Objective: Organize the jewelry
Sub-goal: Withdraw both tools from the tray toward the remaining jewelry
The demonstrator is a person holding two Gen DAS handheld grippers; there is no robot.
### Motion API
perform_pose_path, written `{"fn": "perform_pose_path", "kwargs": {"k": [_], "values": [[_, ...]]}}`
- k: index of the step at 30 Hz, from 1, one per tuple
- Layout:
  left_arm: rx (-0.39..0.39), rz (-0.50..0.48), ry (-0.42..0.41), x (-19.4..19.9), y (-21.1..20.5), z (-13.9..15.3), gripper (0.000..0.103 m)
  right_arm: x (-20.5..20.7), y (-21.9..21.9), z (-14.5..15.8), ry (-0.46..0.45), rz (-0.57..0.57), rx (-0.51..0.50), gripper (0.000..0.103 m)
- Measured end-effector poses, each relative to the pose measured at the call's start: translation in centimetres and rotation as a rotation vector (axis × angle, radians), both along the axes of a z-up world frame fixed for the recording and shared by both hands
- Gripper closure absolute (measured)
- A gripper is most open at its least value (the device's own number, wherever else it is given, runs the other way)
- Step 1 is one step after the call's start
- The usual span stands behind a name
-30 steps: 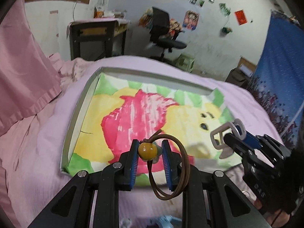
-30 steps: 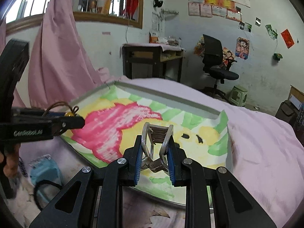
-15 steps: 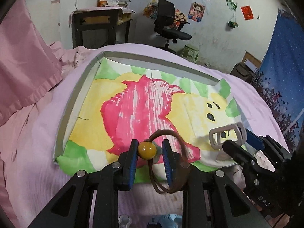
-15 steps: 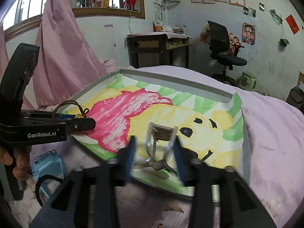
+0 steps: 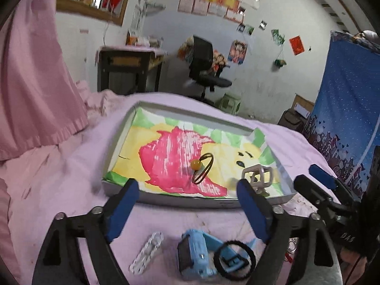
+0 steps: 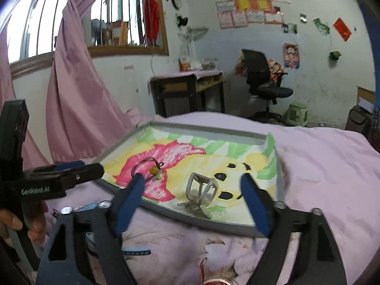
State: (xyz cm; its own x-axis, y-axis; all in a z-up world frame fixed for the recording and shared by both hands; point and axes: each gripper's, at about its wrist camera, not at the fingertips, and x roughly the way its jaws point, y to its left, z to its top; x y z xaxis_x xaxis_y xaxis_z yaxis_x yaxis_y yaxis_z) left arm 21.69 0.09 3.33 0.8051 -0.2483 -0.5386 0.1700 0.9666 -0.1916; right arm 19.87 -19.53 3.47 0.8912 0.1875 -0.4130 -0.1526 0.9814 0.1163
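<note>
Both your left gripper [image 5: 185, 207] and right gripper [image 6: 193, 201] have their jaws spread wide, gripping nothing. The brown cord bracelet [image 5: 201, 167] with its amber bead lies mid-tray [image 5: 190, 203] on the bed; the silver hair claw [image 6: 201, 188] rests near the tray's near right corner.

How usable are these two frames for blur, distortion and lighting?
Left wrist view: strong fisheye bending with dark corners; the black office chair and dark desk are smeared, while the brown cord bracelet with an amber bead reads clearly. Right wrist view: the barred window is blown out; the silver metal hair claw stays sharp.
</note>
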Motion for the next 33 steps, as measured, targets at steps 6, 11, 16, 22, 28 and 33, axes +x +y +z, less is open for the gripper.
{"fn": "perform_pose_path", "kwargs": {"k": [6, 11, 16, 22, 28, 33], "values": [[0.02, 0.006, -0.081, -3.9, -0.1, 0.5, 0.007, -3.6, -0.7, 0.8, -0.04, -0.03, 0.024, 0.009], [0.057, 0.008, -0.132, -6.8, -0.2, 0.2, 0.005, -6.5, -1.1, 0.7, -0.062, -0.05, 0.042, 0.004], [0.092, -0.003, -0.153, -9.1, -0.3, -0.2, 0.005, -8.7, -0.6, 0.3, -0.064, -0.053, 0.017, 0.003], [0.12, -0.019, -0.15, -10.8, -0.3, -0.7, 0.005, -10.7, 0.3, -0.4, -0.055, -0.049, -0.035, 0.003], [0.142, -0.02, -0.124, -11.9, 0.0, -1.9, 0.005, -11.3, 0.2, -1.3, -0.017, -0.038, -0.053, 0.003], [0.14, -0.025, -0.079, -12.1, 0.4, -3.0, 0.005, -10.7, 0.1, -2.4, 0.046, -0.033, -0.063, 0.003]]}}
